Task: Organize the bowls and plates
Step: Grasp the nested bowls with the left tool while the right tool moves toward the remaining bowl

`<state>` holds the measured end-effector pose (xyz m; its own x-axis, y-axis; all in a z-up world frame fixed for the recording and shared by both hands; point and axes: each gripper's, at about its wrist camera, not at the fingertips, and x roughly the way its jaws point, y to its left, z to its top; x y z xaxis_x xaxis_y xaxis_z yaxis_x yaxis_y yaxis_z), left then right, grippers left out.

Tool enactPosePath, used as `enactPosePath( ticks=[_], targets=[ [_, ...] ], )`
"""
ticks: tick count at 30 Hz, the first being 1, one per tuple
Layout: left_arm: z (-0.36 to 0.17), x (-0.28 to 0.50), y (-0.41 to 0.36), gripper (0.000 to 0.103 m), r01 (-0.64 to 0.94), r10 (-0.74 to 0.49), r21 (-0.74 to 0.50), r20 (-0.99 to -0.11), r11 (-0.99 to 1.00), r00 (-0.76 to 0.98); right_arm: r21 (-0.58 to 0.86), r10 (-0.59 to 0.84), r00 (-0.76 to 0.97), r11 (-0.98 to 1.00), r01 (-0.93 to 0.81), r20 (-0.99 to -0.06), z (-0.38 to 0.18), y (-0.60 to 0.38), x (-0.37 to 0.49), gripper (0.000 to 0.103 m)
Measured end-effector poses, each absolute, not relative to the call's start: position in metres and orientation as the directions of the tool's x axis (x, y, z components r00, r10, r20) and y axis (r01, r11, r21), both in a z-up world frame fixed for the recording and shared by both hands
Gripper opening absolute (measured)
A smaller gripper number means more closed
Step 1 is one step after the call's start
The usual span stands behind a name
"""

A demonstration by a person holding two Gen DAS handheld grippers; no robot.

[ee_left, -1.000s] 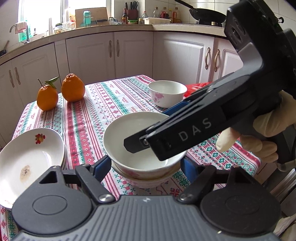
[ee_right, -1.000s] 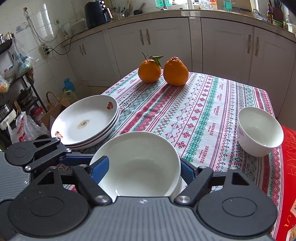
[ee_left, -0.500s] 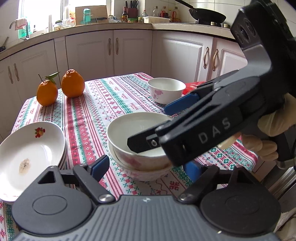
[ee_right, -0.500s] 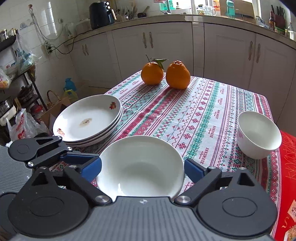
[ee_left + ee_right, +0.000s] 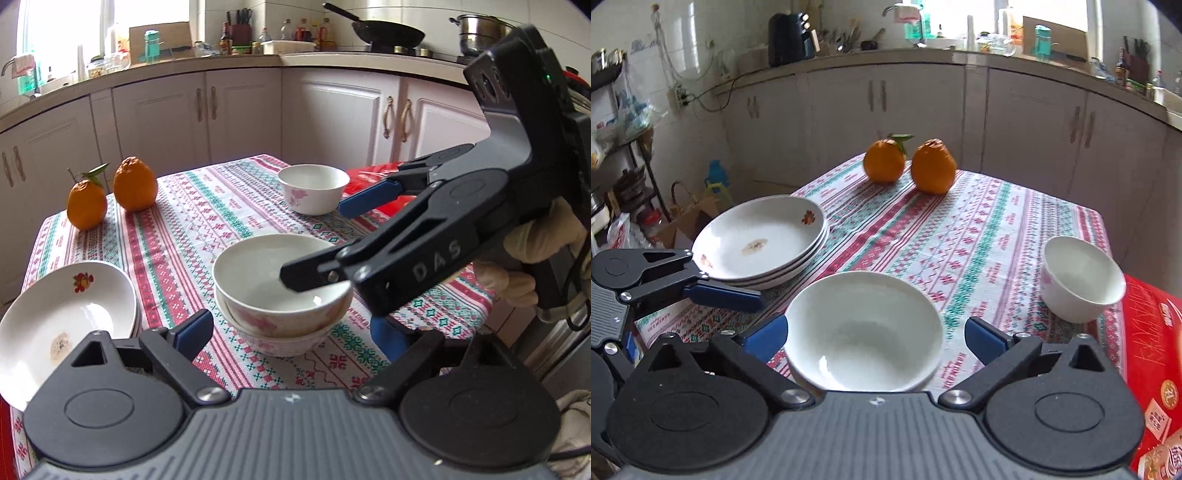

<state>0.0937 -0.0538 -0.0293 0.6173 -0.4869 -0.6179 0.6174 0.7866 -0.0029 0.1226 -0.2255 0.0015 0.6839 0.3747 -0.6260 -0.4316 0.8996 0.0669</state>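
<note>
Two bowls (image 5: 282, 295) are sitting nested near the table's (image 5: 979, 229) front edge, and a lone bowl (image 5: 1080, 278) is waiting by its right edge. I am watching both claws opening: the right gripper (image 5: 875, 334) and the left gripper (image 5: 291, 330) are straddling the stack without pressing it. I am judging the glazed china stiff, slick and breakable, best pinched across the rim. Stacked plates (image 5: 761, 242) are resting by the left edge; the right gripper is hiding the stack's far rim.
</note>
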Motion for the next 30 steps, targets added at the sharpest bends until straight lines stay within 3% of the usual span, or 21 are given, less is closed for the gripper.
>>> enactPosePath(
  ticks=[7, 11, 20, 30],
  targets=[
    [-0.012, 0.107, -0.060, 0.097, 0.677, -0.516, 0.029, -0.623, 0.735, 0.588, 0.014, 0.234, 0.784, 0.961, -0.276, -0.575, 0.003, -0.267, 0.116, 0.103],
    [-0.006, 0.124, -0.066, 0.097, 0.701, -0.533, 0.027, -0.629, 0.713, 0.566, -0.023, 0.149, 0.792, 0.979, -0.201, -0.591, -0.012, -0.284, 0.120, 0.103],
    [-0.002, 0.178, -0.096, 0.097, 0.729, -0.547, 0.011, -0.653, 0.684, 0.523, -0.007, 0.098, 0.739, 0.991, -0.137, -0.667, -0.054, -0.308, 0.140, 0.103],
    [-0.013, 0.243, -0.138, 0.097, 0.763, -0.552, 0.006, -0.685, 0.647, 0.474, -0.010, 0.061, 0.723, 0.996, -0.093, -0.688, -0.071, -0.328, 0.170, 0.103]
  ],
)
